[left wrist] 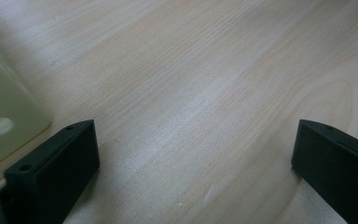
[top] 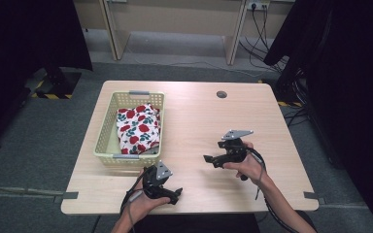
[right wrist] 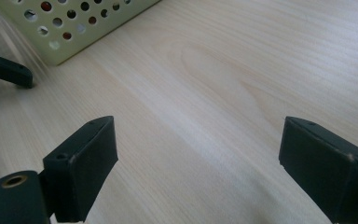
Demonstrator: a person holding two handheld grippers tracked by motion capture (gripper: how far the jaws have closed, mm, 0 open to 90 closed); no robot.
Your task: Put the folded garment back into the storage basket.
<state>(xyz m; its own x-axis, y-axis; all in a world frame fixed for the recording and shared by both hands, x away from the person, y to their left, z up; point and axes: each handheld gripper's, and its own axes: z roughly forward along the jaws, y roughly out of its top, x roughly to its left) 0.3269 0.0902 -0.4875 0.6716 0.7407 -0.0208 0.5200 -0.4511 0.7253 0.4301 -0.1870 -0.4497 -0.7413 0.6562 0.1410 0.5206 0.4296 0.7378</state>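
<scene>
1. The white cloth printed with red flowers and green leaves lies folded inside the pale yellow-green perforated plastic basket, filling the right half of it. Neither gripper touches it.
2. The basket stands on the left half of the light wooden table, its long side running away from the person. It has grey handle clips at the near and far rims.
3. In the right gripper view a corner of the basket wall shows at the top left, with red cloth visible through some of the round holes.
4. The left gripper rests low over the table near its front edge, just in front of the basket's near right corner. Its jaws point toward the right of the high view.
5. In the left gripper view its two black jaws stand wide apart with bare wood between them; it holds nothing. The basket's wall is just beside the left jaw.
6. The right gripper is held at the middle right of the table, well apart from the basket, jaws pointing left toward it.
7. In the right gripper view its jaws are also spread wide over bare wood, gripping nothing.
8. A round grey cable port sits in the table's far side.
</scene>
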